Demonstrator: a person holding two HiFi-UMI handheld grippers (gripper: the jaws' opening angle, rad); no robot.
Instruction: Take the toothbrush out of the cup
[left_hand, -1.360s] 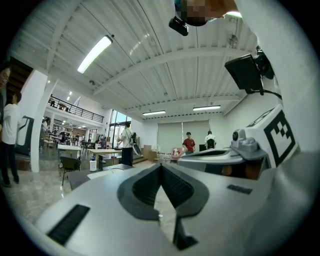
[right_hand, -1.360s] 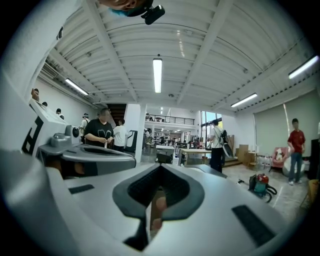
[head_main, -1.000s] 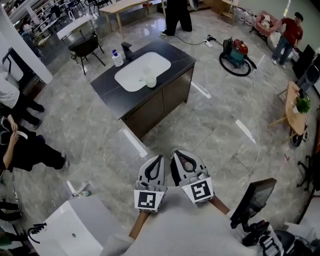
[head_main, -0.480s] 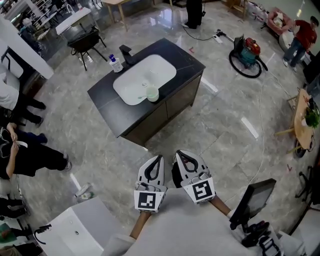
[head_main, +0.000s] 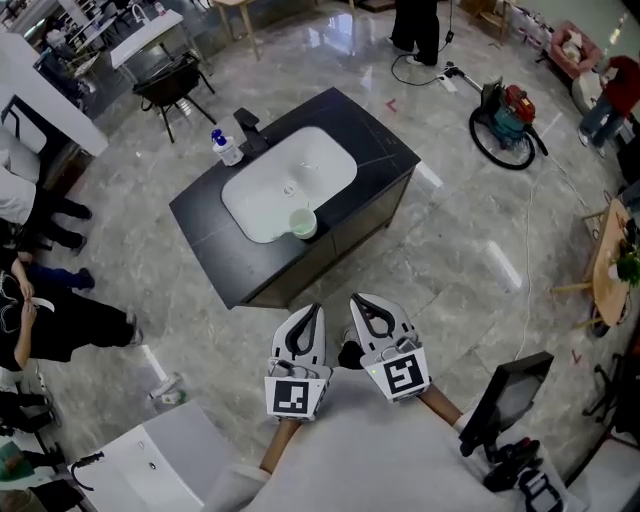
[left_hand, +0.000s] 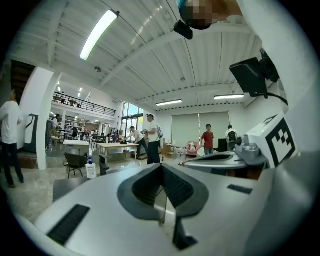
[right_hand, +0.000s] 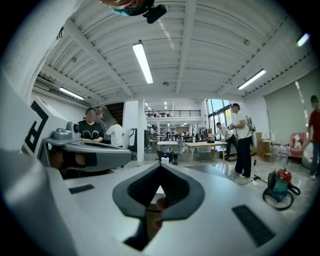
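Observation:
A pale green cup (head_main: 303, 222) stands on the near rim of the white sink (head_main: 270, 190), which is set in a black-topped cabinet (head_main: 385, 150). From this far off I cannot make out a toothbrush in the cup. My left gripper (head_main: 311, 312) and right gripper (head_main: 359, 301) are side by side in the air, short of the cabinet's near edge and pointing at it. Both are shut with nothing held. The left gripper view shows the left gripper (left_hand: 161, 166) with jaws meeting, and the right gripper (right_hand: 160, 167) looks the same in its own view.
A soap bottle (head_main: 226, 148) and a black faucet (head_main: 247, 125) stand at the sink's far left. A red vacuum (head_main: 510, 115) with a cable lies far right. A white basin (head_main: 150, 465) is near left, a monitor (head_main: 507, 398) near right. People stand at the left edge.
The cabinet with the sink and cup has drawn closer in the head view. Both grippers have travelled forward together towards it and stay shut.

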